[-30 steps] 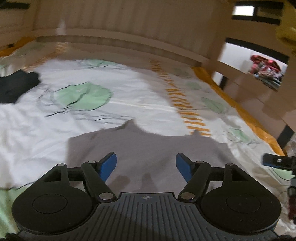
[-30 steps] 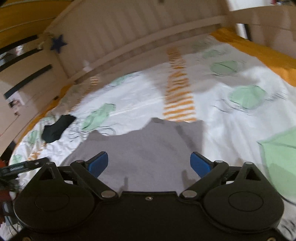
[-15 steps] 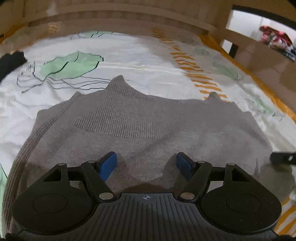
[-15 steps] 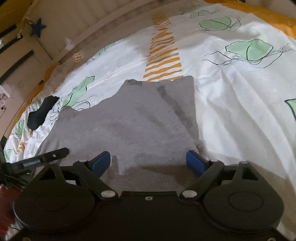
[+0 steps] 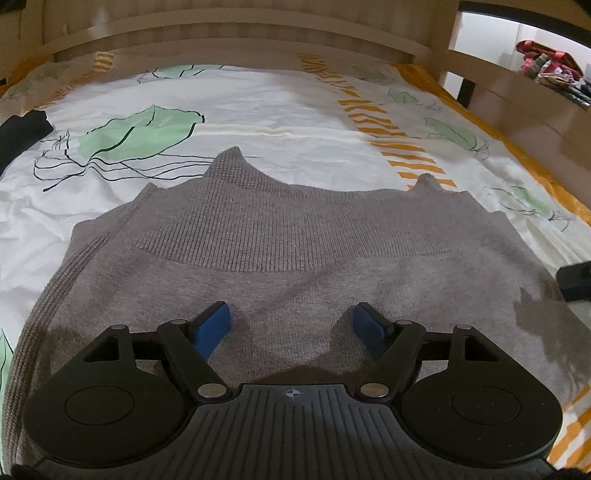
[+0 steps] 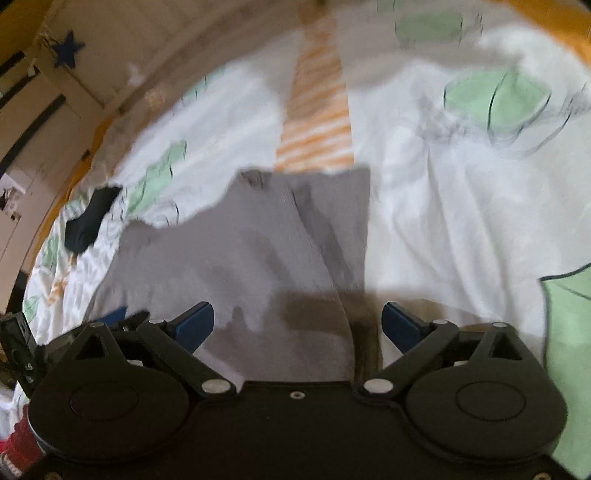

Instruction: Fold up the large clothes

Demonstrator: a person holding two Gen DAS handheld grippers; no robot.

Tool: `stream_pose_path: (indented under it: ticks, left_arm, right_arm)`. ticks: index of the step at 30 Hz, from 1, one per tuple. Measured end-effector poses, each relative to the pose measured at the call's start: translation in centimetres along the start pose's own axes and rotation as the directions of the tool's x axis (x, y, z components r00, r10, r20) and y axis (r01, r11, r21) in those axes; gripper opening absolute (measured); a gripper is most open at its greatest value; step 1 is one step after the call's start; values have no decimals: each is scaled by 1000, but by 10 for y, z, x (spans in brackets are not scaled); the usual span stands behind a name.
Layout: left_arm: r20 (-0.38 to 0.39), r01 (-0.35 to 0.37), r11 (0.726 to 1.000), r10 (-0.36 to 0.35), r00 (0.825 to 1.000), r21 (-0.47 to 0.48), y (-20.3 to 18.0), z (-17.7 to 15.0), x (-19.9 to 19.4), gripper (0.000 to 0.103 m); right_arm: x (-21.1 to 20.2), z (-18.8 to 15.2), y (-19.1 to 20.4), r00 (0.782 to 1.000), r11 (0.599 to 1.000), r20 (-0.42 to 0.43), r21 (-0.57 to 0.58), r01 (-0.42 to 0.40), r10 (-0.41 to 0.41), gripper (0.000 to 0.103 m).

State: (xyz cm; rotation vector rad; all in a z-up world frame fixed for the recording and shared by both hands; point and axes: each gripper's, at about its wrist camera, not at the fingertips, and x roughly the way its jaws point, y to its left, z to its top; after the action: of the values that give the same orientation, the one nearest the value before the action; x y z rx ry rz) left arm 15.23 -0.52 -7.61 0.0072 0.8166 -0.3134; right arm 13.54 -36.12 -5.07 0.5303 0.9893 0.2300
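A grey knit sweater [image 5: 288, 236] lies spread flat on the bed, its ribbed band across the middle and two small peaks at its far edge. My left gripper [image 5: 291, 326] is open and empty, low over the near part of the sweater. In the blurred right wrist view the sweater [image 6: 258, 251] lies ahead, with its right edge running between the fingers. My right gripper [image 6: 297, 325] is open and empty just above that near right edge. The left gripper's tip [image 6: 122, 317] shows at the lower left there.
The bed sheet [image 5: 258, 107] is white with green shapes and orange stripes. A dark garment [image 5: 18, 136] lies at the far left, also in the right wrist view [image 6: 88, 218]. A wooden bed rail [image 5: 236, 33] runs along the far side. Shelves with clutter [image 5: 546, 70] stand right.
Both grippers have dropped lower and closer to the sweater, which now fills more of each view. The right gripper has shifted right to the sweater's right edge. Both stay open.
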Motion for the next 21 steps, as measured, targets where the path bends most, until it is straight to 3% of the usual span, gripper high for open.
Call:
stream_pose_path:
  ticks: [5, 9, 13, 16, 21]
  left_arm:
    - [-9, 1, 1000, -1, 1000, -3, 1, 2, 1, 74]
    - [-20, -3, 1000, 3, 1000, -6, 0, 5, 3, 77]
    - [-38, 3, 1000, -4, 999, -8, -2, 8, 6, 87]
    - [-54, 13, 1000, -12, 998, 1, -3, 11, 10, 96]
    - [-71, -17, 1000, 19, 997, 26, -10, 15, 15, 102]
  right_arm:
    - [25, 6, -5, 994, 997, -74, 7, -82, 83, 103]
    - [37, 16, -14, 982, 982, -50, 62, -180, 184, 103]
    - [43, 15, -26, 966, 956, 12, 142, -257, 258, 103]
    - [42, 14, -24, 967, 957, 18, 136, -255, 255, 103]
    - [42, 12, -17, 975, 970, 14, 103, -222, 222, 103]
